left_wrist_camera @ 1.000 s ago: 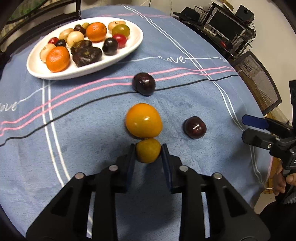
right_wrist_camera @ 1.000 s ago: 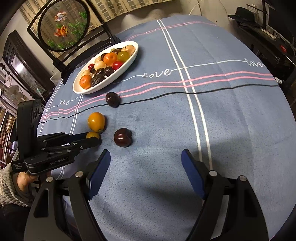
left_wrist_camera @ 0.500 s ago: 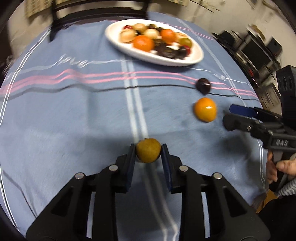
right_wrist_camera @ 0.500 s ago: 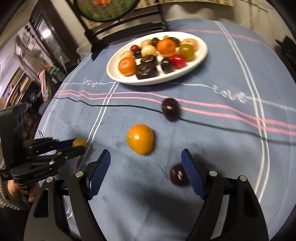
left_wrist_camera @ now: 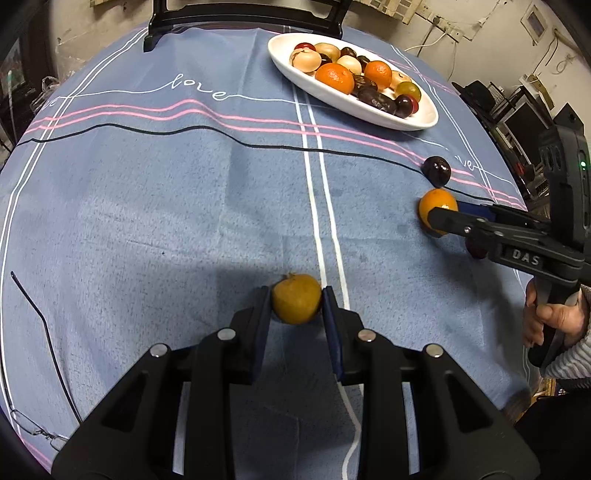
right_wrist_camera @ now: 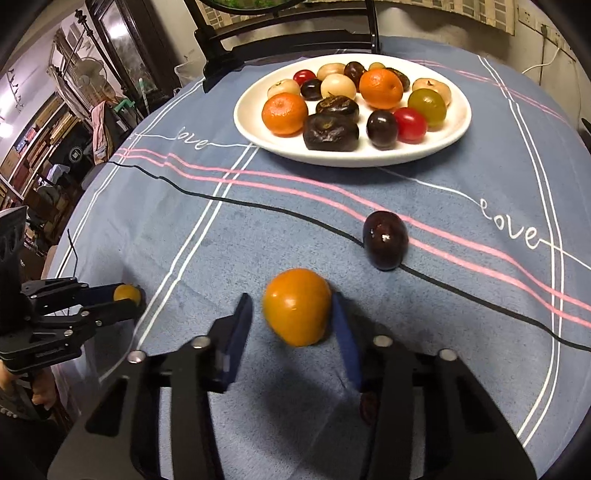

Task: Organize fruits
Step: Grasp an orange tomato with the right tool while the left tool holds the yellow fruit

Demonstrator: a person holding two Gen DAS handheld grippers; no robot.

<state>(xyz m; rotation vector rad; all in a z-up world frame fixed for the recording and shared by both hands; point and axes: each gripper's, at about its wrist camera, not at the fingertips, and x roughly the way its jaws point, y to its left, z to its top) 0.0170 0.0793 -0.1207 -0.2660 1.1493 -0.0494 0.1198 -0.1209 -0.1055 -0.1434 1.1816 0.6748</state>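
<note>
My left gripper is shut on a small yellow fruit, low over the blue tablecloth; the right wrist view shows the same fruit at far left. My right gripper straddles a larger orange fruit and its jaws are closing. The right pad sits at the fruit's skin and a gap remains at the left pad. A dark plum lies just beyond on the cloth. Another dark fruit is mostly hidden under my right finger. The white oval plate holds several mixed fruits.
Folded glasses lie near the table's front left edge. A black chair back stands behind the table. A person's hand holds the right gripper's handle. Shelves and electronics crowd the room's right side.
My left gripper carried the yellow fruit leftward, away from the orange fruit. My right gripper moved in over the orange fruit and its wide jaws narrowed around it.
</note>
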